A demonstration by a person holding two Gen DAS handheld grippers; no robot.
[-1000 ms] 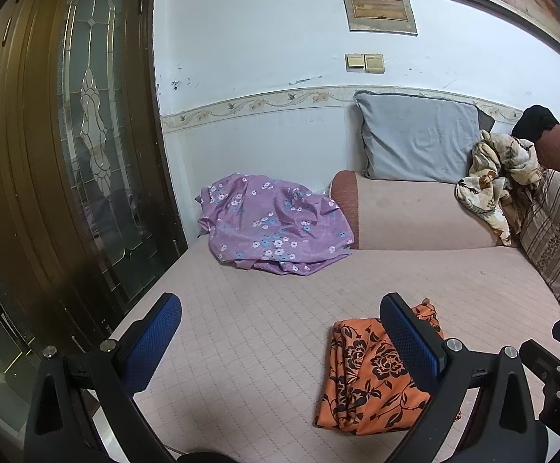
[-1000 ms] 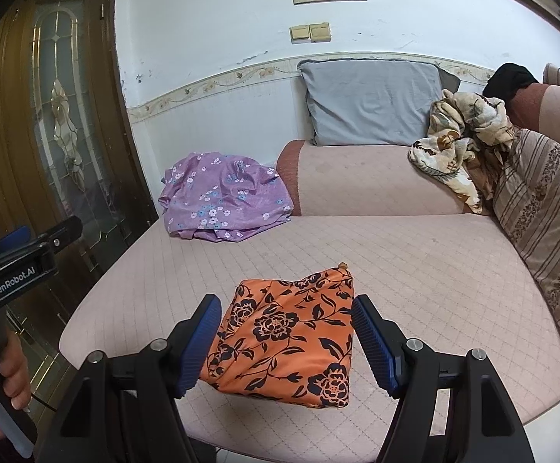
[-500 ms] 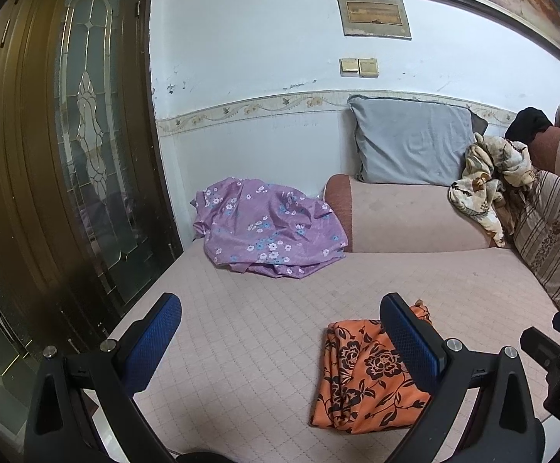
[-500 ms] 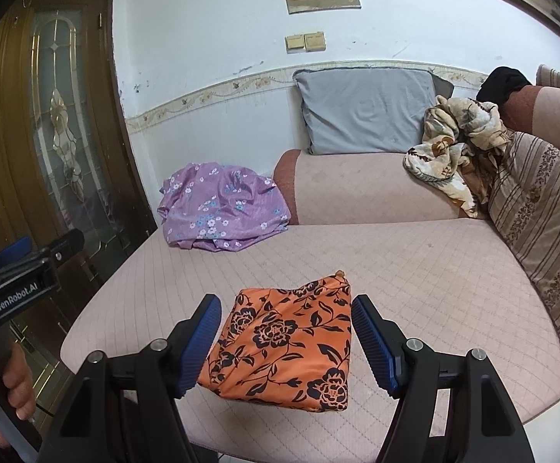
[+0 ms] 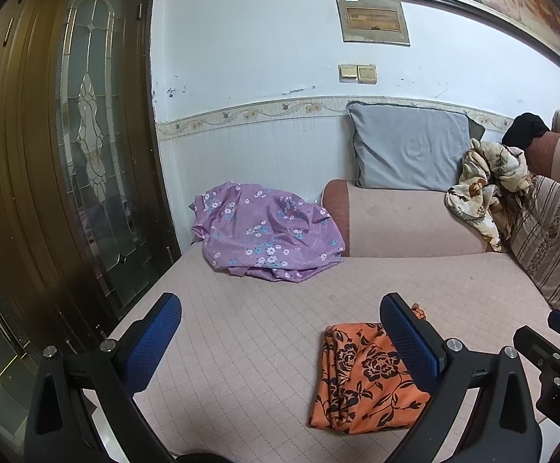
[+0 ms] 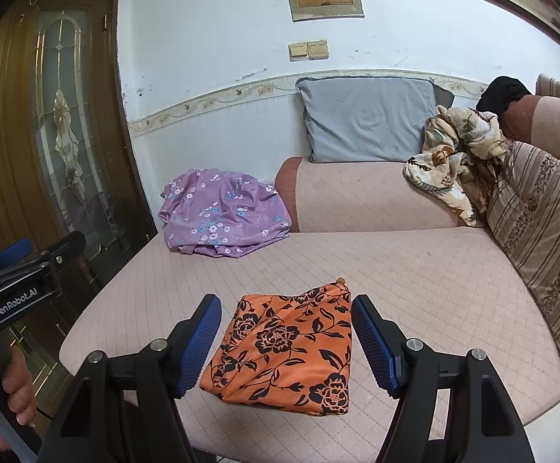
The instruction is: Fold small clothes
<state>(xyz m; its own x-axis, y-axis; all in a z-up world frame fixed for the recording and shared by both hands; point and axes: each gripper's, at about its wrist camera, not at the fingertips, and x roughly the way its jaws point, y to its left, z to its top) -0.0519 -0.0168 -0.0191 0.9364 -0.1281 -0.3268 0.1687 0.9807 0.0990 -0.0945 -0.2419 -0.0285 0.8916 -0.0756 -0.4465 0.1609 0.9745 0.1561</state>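
Here the orange floral cloth, thin, glossy and folded into a rough square, lies flat on the quilted pink sofa seat. It sits just ahead of the right gripper, between its wide, empty jaws, while the left gripper gapes equally wide, the cloth beside its right jaw

The left gripper is hovering with its blue-padded jaws standing wide apart and nothing between them, angled slightly downward. The right gripper is doing likewise, jaws spread and gripping nothing, tipped a little more steeply toward the near side. In the right wrist view, the person's left hand is wrapping its fingers around the left gripper's handle at the near left edge.
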